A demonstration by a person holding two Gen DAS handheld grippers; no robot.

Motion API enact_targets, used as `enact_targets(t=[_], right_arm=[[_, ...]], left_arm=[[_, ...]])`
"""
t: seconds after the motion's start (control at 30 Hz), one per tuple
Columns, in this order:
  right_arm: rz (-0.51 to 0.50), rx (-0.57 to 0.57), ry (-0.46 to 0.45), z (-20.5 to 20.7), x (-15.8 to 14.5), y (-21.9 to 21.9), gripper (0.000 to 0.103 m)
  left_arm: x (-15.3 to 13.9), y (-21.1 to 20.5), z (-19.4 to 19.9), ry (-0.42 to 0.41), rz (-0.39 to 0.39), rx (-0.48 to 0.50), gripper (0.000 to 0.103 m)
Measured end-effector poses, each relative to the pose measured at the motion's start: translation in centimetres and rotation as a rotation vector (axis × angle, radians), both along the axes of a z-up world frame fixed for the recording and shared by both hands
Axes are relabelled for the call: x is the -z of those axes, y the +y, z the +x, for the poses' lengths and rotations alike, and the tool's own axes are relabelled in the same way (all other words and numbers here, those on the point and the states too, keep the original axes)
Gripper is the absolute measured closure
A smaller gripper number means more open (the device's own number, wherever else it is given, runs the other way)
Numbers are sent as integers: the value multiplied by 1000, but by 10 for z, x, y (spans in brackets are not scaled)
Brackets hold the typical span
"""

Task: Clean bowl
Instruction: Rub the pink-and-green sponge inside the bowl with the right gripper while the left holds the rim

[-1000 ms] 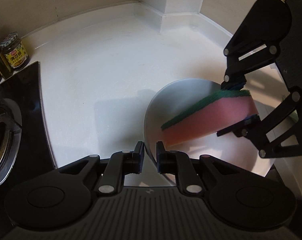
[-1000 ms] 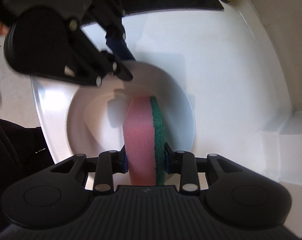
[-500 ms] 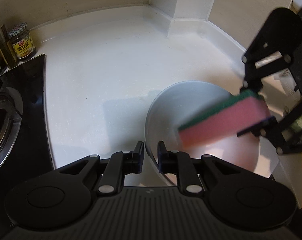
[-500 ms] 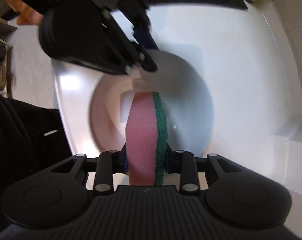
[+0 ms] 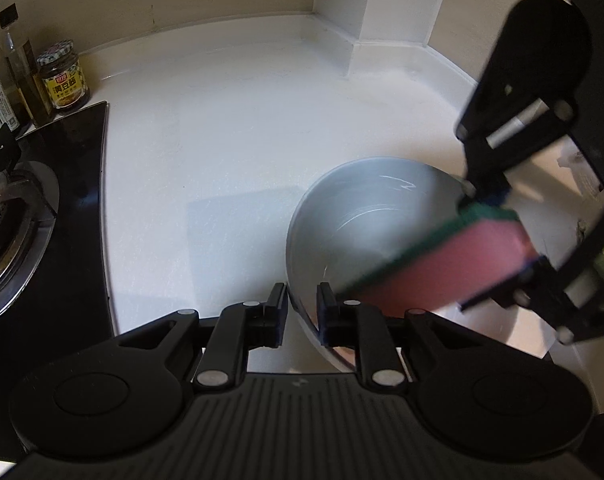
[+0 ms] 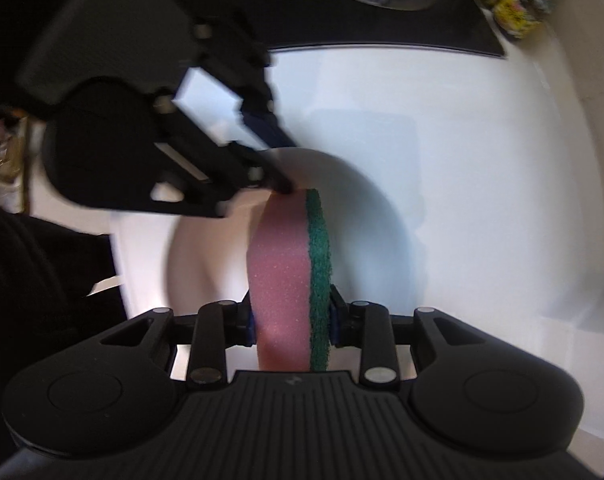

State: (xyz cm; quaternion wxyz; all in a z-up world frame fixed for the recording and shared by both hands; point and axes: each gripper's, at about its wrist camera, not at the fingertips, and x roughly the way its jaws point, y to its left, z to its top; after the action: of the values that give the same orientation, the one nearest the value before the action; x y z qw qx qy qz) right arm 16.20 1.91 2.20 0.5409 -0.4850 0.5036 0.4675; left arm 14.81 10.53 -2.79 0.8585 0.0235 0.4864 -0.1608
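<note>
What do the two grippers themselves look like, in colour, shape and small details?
Both the left gripper and the right gripper are matte black plastic. Each has a ribbed body, two round discs at the sides, and linked bars leading to two fingers. Small silver pins mark the joints. The finger pads are dark blue. No cables or sleeves are visible.

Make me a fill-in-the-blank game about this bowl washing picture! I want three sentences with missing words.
1. The right claw squeezes a sponge that is pink on one side and ____ on the other.
2. The left claw pinches the ____ of the white bowl.
3. The jar with the yellow label stands beside the black ____.

Missing words: green; rim; stove
</note>
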Motion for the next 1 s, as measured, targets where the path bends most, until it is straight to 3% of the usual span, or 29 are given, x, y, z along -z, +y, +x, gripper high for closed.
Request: enact_targets(t=[0.13, 0.23, 0.3, 0.37, 0.53, 0.77, 0.83, 1.0], right_arm=[[-60, -78, 53, -16, -3, 2, 76], [-127, -118, -13, -19, 1, -2, 76], [-158, -121, -104, -14, 4, -5, 76], [-133, -112, -147, -10, 4, -6, 76], [-69, -155, -155, -11, 3, -4, 76], [-53, -301, -39, -32, -3, -5, 76], [-47, -356, -72, -40, -4, -10, 76], [-65, -509, -189, -81, -12, -32, 76]], left_arm=[[0, 1, -2, -2, 2, -3, 82], [0, 2, -4, -2, -1, -3, 80], [0, 4, -4, 0, -6, -5, 80], [0, 5, -4, 2, -10, -6, 80], [1, 2, -1, 12, 15, -3, 80], [3, -3, 4, 20, 46, 21, 87], [3, -5, 5, 15, 68, 25, 93], [2, -8, 15, 28, 82, 71, 96]])
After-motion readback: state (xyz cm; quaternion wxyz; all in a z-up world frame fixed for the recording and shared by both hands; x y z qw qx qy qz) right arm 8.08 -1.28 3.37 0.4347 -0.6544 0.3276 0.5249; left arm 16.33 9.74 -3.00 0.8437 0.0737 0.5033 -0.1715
